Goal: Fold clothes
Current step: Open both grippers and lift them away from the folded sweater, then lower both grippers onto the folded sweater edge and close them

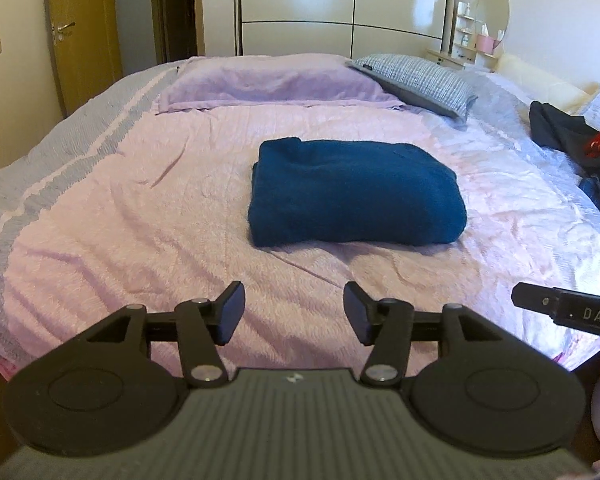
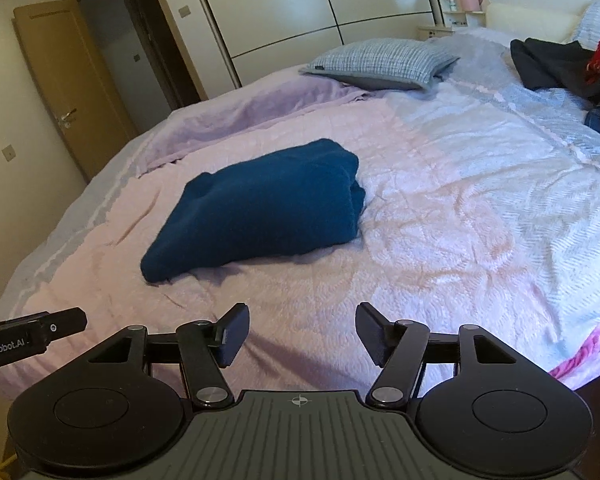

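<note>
1. A dark teal sweater (image 1: pixel 356 192) lies folded into a neat rectangle in the middle of the pink bedspread (image 1: pixel 140 216).
2. The left gripper (image 1: pixel 294 312) hovers over the near edge of the bed, jaws spread apart, holding nothing.
3. The right gripper (image 2: pixel 302 334) sits just beside it, jaws likewise parted and empty.
4. A checked pillow (image 1: pixel 420 76) rests beyond the sweater; a heap of dark and red clothes (image 1: pixel 572 140) lies at the right edge.

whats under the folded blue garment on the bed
The folded blue garment lies flat on the pink bedspread, which shows all around its edges. Whatever might sit directly beneath it is covered and cannot be seen.
</note>
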`<state>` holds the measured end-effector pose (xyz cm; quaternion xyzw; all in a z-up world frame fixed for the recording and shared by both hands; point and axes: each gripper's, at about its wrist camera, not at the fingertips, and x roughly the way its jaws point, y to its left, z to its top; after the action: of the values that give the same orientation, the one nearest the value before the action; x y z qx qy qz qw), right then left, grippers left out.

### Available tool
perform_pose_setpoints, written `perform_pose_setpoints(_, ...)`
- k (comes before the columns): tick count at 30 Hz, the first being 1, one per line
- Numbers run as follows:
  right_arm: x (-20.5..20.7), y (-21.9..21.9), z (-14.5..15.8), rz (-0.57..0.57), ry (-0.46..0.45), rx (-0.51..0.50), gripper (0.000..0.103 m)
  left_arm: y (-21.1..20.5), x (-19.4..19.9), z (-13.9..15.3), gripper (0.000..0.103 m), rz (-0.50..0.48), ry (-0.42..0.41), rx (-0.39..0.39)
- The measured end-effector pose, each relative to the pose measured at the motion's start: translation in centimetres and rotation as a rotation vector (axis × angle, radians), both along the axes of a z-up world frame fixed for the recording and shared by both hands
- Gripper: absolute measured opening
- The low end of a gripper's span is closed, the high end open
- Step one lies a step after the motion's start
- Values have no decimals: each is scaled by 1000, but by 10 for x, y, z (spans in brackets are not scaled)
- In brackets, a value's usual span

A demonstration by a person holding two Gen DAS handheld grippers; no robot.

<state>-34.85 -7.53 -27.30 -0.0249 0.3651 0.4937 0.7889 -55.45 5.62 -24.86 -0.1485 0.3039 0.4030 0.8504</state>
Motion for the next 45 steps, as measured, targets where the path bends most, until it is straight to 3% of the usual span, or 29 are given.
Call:
perform_pose_setpoints(8,-6,-10,-1,-9,15,6,63,-4,-14,-1,54,12,-14,-3)
perform_pose_setpoints(18,18,14,-23,-31,50,-71,64,42,-8,-26,55,27,-29,-96)
perform_pose_setpoints(21,39,28,-35,-35,86,-101,64,76,-14,-35,55,35,-92,-178)
perform_pose_setpoints(25,79,41,-42,-38,188,-42,64,138,-26,-45,60,72,-288,-383)
perform_pose_setpoints(29,126,53,-47,-54,348,75,79,202,-23,-58,65,80,-469,-558)
perform_pose_setpoints(33,170,70,-55,-73,480,153,80,261,4,-78,67,67,-468,-623)
perform_pose_setpoints(37,202,91,-65,-77,552,187,81,303,29,-107,68,46,-497,-744)
perform_pose_setpoints(45,243,123,-95,-114,685,232,87,334,66,-144,68,6,-520,-882)
